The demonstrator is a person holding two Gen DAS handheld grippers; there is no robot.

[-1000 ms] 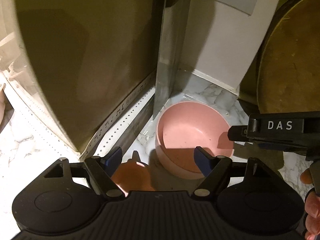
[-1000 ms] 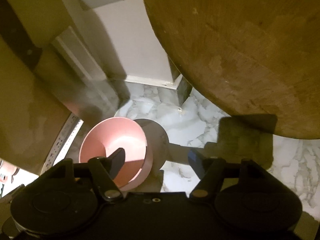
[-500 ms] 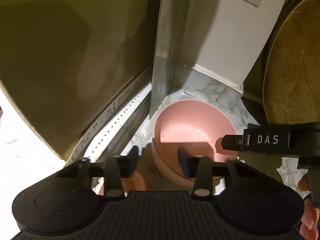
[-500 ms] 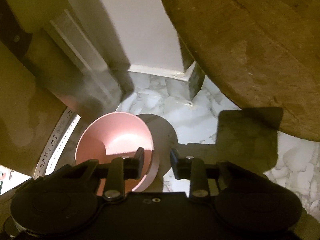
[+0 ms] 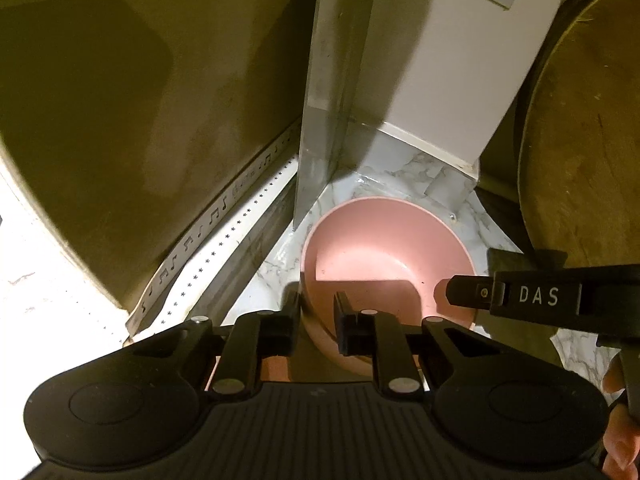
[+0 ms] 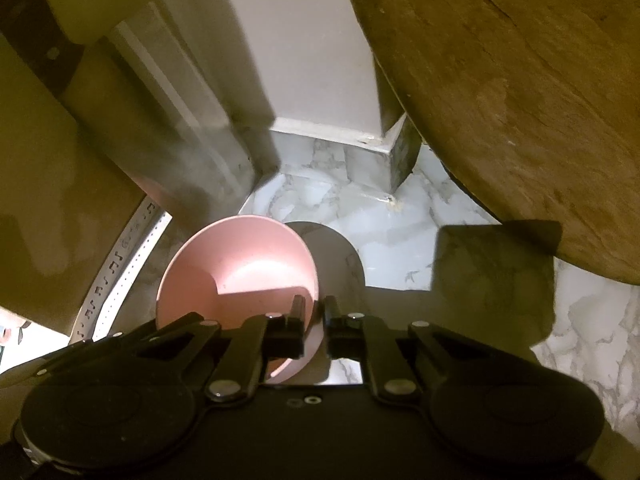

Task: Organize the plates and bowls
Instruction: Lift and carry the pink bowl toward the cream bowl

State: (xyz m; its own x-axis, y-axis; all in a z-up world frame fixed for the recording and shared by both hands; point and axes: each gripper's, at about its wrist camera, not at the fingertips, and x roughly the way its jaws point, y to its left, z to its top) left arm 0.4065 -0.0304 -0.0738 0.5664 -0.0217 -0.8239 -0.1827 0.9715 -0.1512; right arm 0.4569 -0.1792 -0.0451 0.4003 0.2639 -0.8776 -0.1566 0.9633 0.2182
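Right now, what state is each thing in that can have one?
Pink bowl: upright, empty, on the marble counter.
Left tongs: just closed, pinching the bowl's left rim.
Right tongs: just closed, pinching the bowl's right rim.
Round wooden board: leaning on edge.

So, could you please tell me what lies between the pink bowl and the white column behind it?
Nothing: only bare marble counter separates the pink bowl from the white column, as the right wrist view shows.
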